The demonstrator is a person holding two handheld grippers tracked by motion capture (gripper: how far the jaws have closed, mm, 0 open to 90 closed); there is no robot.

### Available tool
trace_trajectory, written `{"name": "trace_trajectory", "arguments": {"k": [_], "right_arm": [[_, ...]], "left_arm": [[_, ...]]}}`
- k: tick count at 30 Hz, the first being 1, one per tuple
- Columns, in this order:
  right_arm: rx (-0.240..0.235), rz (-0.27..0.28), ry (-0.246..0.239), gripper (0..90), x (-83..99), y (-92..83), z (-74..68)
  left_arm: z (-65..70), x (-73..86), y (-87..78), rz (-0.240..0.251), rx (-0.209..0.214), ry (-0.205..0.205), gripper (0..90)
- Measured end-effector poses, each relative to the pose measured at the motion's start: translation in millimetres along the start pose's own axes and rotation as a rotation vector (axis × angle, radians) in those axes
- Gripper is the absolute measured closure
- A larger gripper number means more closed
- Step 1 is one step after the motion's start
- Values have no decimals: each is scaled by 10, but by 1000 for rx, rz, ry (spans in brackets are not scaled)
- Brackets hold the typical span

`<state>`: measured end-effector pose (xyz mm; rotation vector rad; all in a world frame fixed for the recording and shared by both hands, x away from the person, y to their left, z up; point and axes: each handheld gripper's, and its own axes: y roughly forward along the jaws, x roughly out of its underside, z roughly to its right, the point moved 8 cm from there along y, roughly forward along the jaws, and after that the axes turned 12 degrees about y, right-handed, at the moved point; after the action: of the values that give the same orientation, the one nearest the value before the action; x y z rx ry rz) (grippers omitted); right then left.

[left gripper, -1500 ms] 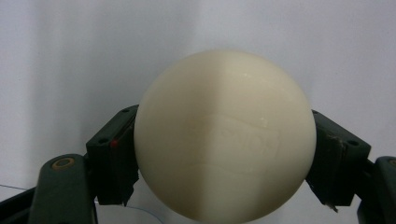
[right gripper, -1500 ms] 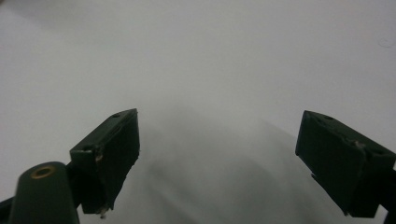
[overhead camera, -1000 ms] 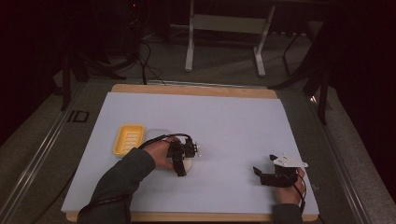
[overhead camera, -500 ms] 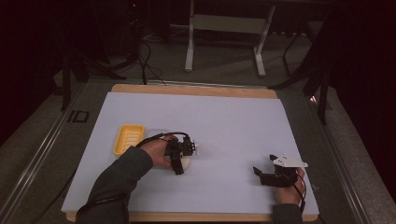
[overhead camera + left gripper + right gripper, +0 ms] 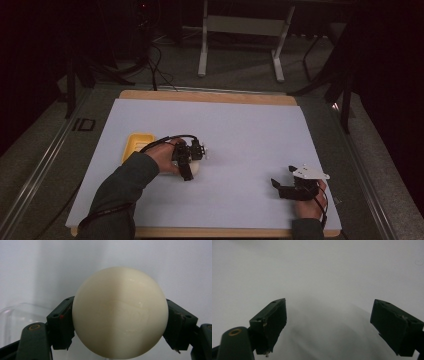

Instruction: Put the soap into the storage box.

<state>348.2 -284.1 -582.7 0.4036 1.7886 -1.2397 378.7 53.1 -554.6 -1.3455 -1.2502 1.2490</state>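
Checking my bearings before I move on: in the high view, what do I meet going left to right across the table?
Yellow tray → left gripper closed on the cream ball → bare stretch of white table sheet → right gripper, jaws open with nothing between them.

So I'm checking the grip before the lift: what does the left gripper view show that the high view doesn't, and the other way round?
Left gripper view: both pads pressing the sides of the cream ball, and a clear container lying behind it.

High view: the yellow tray beside the left gripper, the right gripper with jaws open and nothing between them, both forearms, and the white mat on the wooden board.

Both: the ball held in the left gripper above the white mat.
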Motion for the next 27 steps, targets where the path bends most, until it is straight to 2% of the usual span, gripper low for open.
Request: {"name": "trace_trajectory", "arguments": {"k": [10, 11, 12, 14, 16, 18, 27], "right_arm": [[0, 1, 1, 136, -1, -2, 0], [0, 1, 3, 136, 0, -3, 1], [0, 1, 3, 136, 0, -3, 1], [0, 0, 4, 136, 0, -4, 1], [0, 0, 4, 136, 0, -4, 1], [0, 1, 4, 136, 0, -4, 1], [0, 1, 2, 136, 0, -3, 1]], "left_arm": [[-169, 116, -193, 11, -24, -49, 233], [-222, 154, -231, 15, -24, -73, 232], [-222, 154, -231, 15, -24, -73, 232], [-297, 215, -267, 12, -24, -102, 232], [-310, 229, -274, 12, -24, -111, 232], [-356, 282, -301, 18, -25, -136, 232], [-419, 411, -293, -10, -29, -209, 233]]}}
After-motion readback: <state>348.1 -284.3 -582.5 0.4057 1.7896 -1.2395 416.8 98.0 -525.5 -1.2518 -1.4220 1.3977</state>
